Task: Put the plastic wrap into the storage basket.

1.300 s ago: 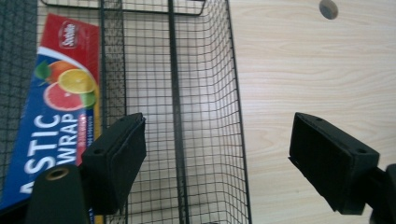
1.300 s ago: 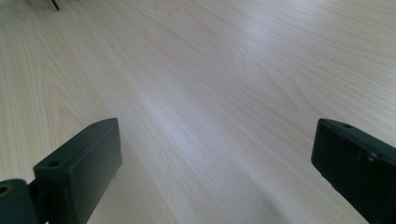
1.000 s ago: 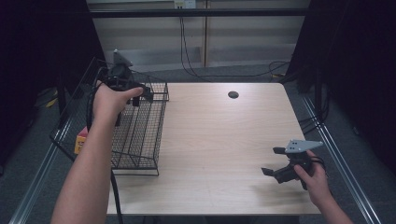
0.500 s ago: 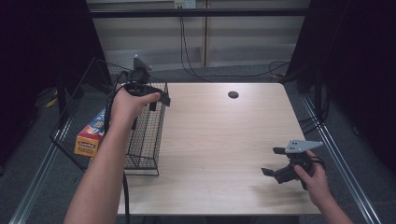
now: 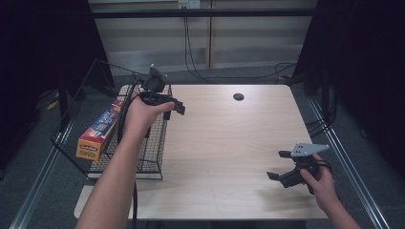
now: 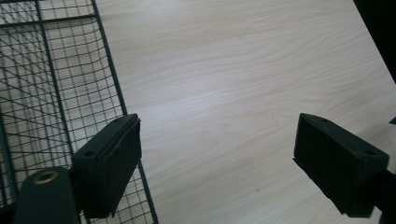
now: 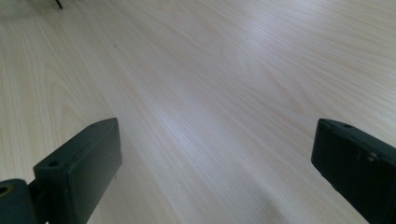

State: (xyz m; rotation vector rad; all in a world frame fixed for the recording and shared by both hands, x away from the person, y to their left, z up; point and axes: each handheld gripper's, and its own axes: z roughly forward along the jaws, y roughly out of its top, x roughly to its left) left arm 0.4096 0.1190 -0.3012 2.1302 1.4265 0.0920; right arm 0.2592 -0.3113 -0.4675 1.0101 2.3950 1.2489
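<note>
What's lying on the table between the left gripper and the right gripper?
Nothing: in the high view, only bare wooden table stretches from the left gripper, near the wire basket, to the right gripper.

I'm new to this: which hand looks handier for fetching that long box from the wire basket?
Likely the left. The left gripper hovers open beside the wire basket holding the box; the right gripper sits far across the table.

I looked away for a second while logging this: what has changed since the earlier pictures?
The left gripper swung right, from over the wire basket to above the table's edge beside it, jaws open and empty. The box lies uncovered in the basket. The right gripper stayed low near the table's right edge, open.
</note>
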